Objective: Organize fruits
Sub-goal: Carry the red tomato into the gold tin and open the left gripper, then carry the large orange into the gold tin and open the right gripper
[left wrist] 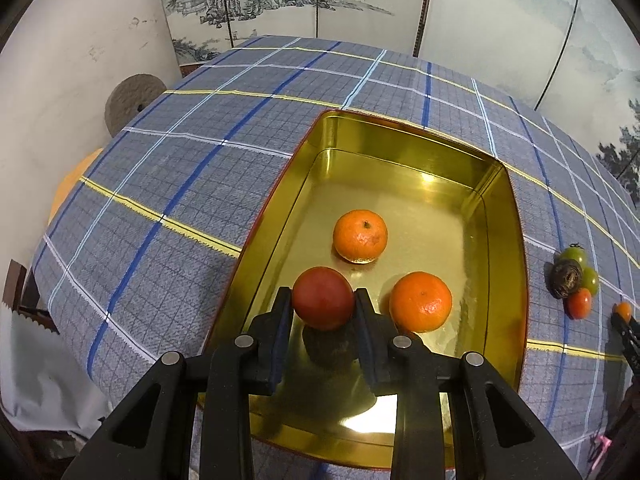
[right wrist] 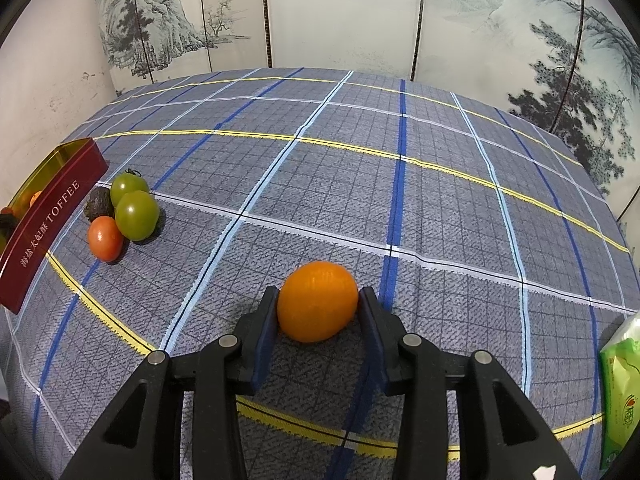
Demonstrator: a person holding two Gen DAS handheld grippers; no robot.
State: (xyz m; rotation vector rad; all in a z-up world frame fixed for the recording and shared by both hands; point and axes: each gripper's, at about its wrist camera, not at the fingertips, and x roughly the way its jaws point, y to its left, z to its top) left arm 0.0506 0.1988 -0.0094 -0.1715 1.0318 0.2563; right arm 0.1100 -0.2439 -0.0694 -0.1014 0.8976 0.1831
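Over the near end of a gold-lined tin point(left wrist: 400, 122), my left gripper point(left wrist: 323, 296) is shut on a red tomato point(left wrist: 322, 304), which casts a shadow on the tin floor below it. Two mandarins point(left wrist: 360, 236) point(left wrist: 420, 302) lie inside the tin. My right gripper point(right wrist: 320, 294) is shut on an orange-yellow tomato point(right wrist: 318, 304) low over the plaid tablecloth point(right wrist: 400, 184); it also shows small at the left view's right edge point(left wrist: 624, 314). Right of the tin, loose fruit is clustered: two green tomatoes point(right wrist: 137, 216) point(right wrist: 128, 186), a red-orange tomato point(right wrist: 105, 238) and a dark wrinkled fruit point(right wrist: 98, 202).
The tin's outer wall point(right wrist: 48, 220) is dark red and reads TOFFEE. A green packet point(right wrist: 620, 392) lies at the table's right edge. A painted folding screen point(right wrist: 340, 12) stands behind the table. A stone disc point(left wrist: 134, 102) leans on the wall at left.
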